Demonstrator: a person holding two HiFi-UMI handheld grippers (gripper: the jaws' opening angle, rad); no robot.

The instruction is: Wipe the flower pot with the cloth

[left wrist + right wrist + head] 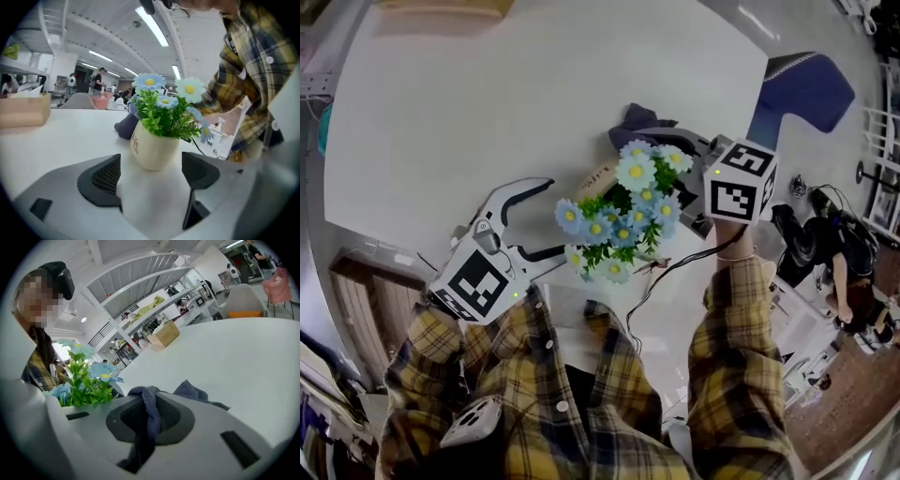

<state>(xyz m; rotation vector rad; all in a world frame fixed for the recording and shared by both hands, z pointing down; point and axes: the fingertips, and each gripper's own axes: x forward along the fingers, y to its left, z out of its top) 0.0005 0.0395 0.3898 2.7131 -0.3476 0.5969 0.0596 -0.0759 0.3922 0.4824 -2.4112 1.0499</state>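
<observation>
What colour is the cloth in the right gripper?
Dark blue-grey cloth, clearest in right gripper view.

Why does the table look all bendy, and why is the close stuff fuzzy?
Head view: the wide lens curves the edge of the white table. Left gripper view: the flower pot is sharp, the near left gripper soft, the ceiling lights glare. Right gripper view: black corners; the cloth in the right gripper is slightly blurred.
</observation>
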